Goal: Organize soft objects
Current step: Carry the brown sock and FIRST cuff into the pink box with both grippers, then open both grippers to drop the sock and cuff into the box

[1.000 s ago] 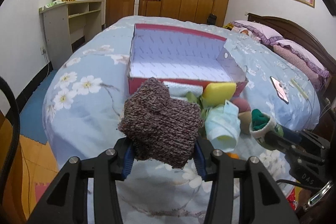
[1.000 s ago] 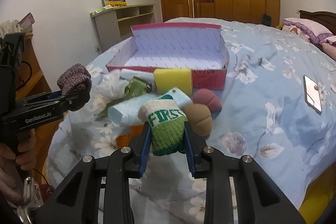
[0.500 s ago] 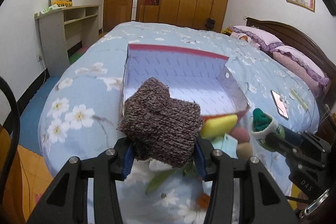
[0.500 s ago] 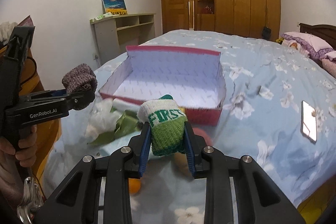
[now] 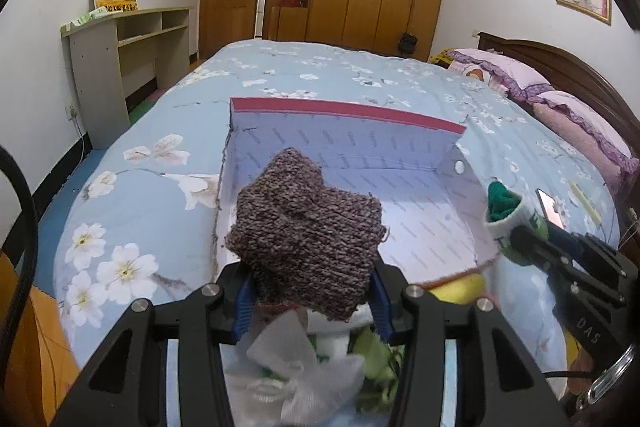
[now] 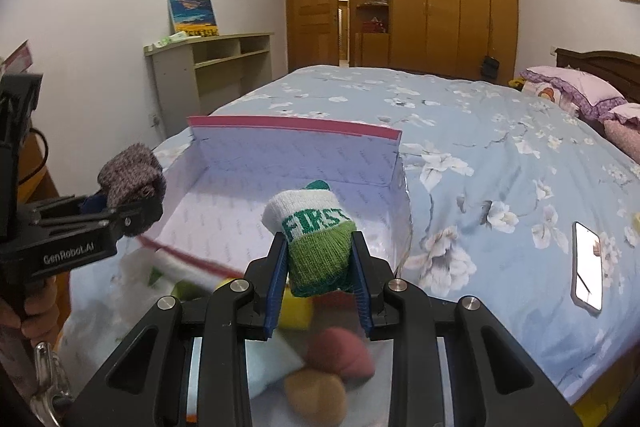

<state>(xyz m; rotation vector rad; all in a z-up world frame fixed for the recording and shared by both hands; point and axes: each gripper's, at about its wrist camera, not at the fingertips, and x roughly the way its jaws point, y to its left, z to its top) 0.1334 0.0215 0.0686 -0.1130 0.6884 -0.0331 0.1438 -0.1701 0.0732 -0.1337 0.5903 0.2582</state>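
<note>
With the left gripper [image 5: 312, 301] clamped on a brown-grey knitted sock [image 5: 306, 235] and the right gripper [image 6: 320, 283] on a green-and-white "FIRST" sock [image 6: 316, 239], both poised above the empty red-rimmed white cardboard box [image 6: 296, 127] near the bed's [image 6: 480, 155] foot edge, nothing appears sorted yet, and sponges and cloths lie outside it.

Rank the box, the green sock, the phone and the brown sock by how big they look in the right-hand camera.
1. box, clearly largest.
2. green sock, though it is held close to the lens, so its true size is unsure.
3. brown sock and phone look about alike; I will not rank them.
</note>
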